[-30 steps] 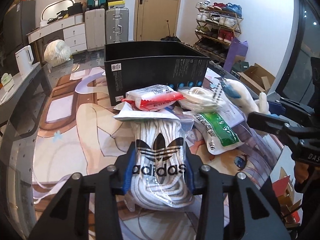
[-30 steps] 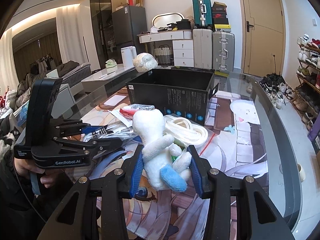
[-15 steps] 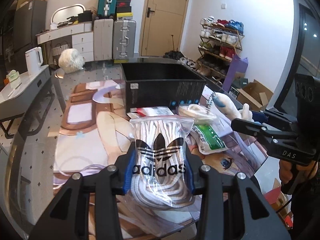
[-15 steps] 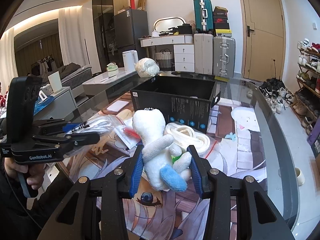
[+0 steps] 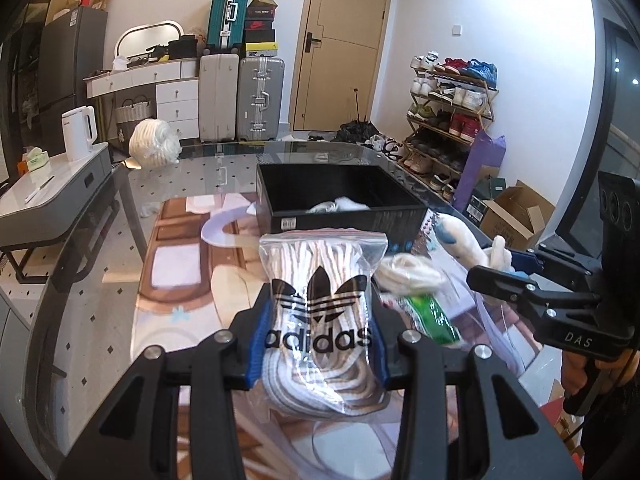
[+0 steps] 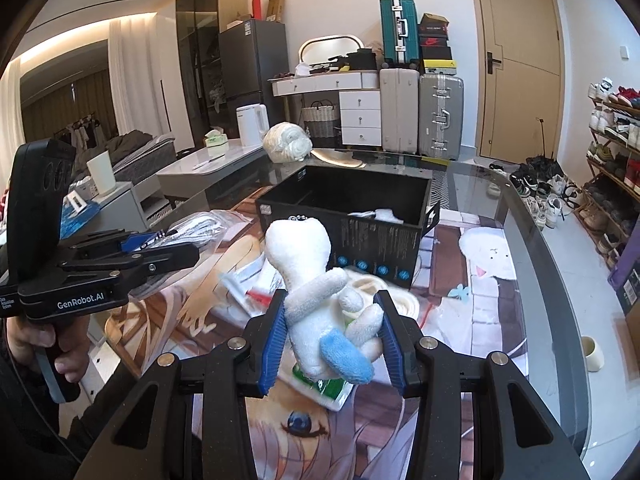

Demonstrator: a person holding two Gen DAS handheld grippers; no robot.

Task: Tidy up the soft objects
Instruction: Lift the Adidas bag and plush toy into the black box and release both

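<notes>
Blue-padded left tool (image 5: 316,340) grips a clear bag of white laces (image 5: 320,312) above the desk (image 5: 100,280); the right tool (image 6: 330,340) clamps a white plush toy (image 6: 316,300), both near the black box (image 6: 360,216).

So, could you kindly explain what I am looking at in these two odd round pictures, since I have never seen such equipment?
There is no robot here: a person holds a hand-held gripper in each hand, and a wide-angle camera on each looks forward along its two fingers. In the left camera's picture, the left hand-held gripper is shut on a clear bag of white laces. In the right camera's picture, the right hand-held gripper is shut on a white plush toy. Each picture also shows the other gripper from the side. Ahead on the glass table stands an open black box, with a few more packets in front of it.
</notes>
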